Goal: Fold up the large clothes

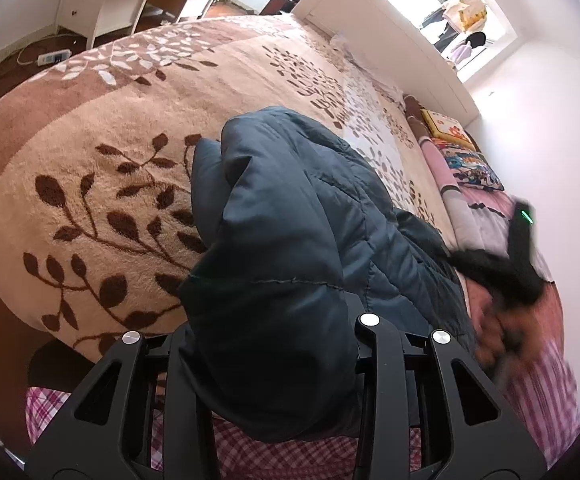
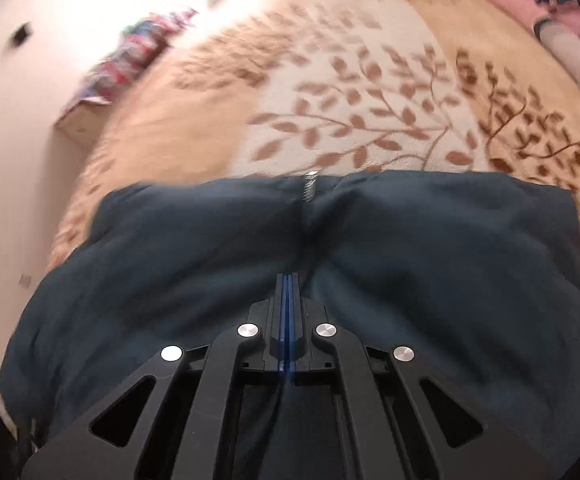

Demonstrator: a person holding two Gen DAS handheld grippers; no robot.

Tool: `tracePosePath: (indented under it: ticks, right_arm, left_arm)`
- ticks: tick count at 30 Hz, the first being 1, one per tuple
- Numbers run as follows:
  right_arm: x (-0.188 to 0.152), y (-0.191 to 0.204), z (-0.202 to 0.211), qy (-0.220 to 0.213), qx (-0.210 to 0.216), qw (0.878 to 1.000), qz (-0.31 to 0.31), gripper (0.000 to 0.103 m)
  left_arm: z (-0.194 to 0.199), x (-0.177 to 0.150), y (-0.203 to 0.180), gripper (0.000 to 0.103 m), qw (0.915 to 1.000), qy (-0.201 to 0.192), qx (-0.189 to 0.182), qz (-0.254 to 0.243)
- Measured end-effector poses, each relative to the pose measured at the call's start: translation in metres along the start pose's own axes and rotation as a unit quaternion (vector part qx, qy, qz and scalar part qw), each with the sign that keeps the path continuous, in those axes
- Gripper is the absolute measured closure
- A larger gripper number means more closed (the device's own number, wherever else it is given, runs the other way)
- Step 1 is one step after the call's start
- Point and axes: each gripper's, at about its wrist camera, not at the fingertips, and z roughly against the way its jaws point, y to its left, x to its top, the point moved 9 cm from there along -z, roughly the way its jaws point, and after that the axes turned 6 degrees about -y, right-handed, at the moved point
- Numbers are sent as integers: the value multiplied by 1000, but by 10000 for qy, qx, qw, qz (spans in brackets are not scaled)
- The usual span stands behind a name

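Note:
A dark navy padded jacket (image 1: 290, 216) lies bunched on a beige bed blanket with a brown leaf pattern (image 1: 102, 184). My left gripper (image 1: 274, 364) holds a thick fold of the jacket between its jaws; the fabric hides the fingertips. In the right wrist view the jacket (image 2: 429, 264) spreads wide, its silver zipper (image 2: 309, 188) at the far edge. My right gripper (image 2: 288, 280) has its blue pads pressed together on the jacket's fabric. The right gripper and hand (image 1: 505, 276) show blurred at the right in the left wrist view.
A white headboard (image 1: 389, 40) runs along the far side of the bed. Colourful pillows (image 1: 461, 152) and a pink quilt lie at the right. A white nightstand (image 1: 86, 0) and a power strip (image 1: 54, 57) stand on the floor at the left. Plaid fabric (image 1: 250, 456) lies below the left gripper.

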Motion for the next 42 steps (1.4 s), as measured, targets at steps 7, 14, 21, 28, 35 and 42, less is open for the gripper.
tracePosePath:
  ticks: [7, 14, 21, 28, 35, 42]
  right_arm:
    - [-82, 3, -7, 639, 158, 9978, -27, 103]
    - [-85, 3, -33, 757, -50, 9971, 21, 103]
    - [-84, 19, 24, 305, 321, 9984, -351, 103]
    - [-161, 44, 60, 626, 623, 9961, 25, 103]
    - [-173, 45, 11, 795, 506, 9953, 217, 103]
    - [-146, 35, 61, 281, 989, 9941, -348, 103]
  left_arm:
    - [2, -1, -7, 70, 10000, 2, 48, -58]
    - [10, 2, -33, 70, 9983, -174, 123, -540]
    - [19, 10, -42, 71, 9980, -232, 102, -572]
    - [23, 10, -54, 71, 9968, -298, 76, -732]
    - [28, -5, -77, 71, 9932, -315, 155, -1112]
    - [45, 5, -113, 71, 9878, -549, 30, -1456]
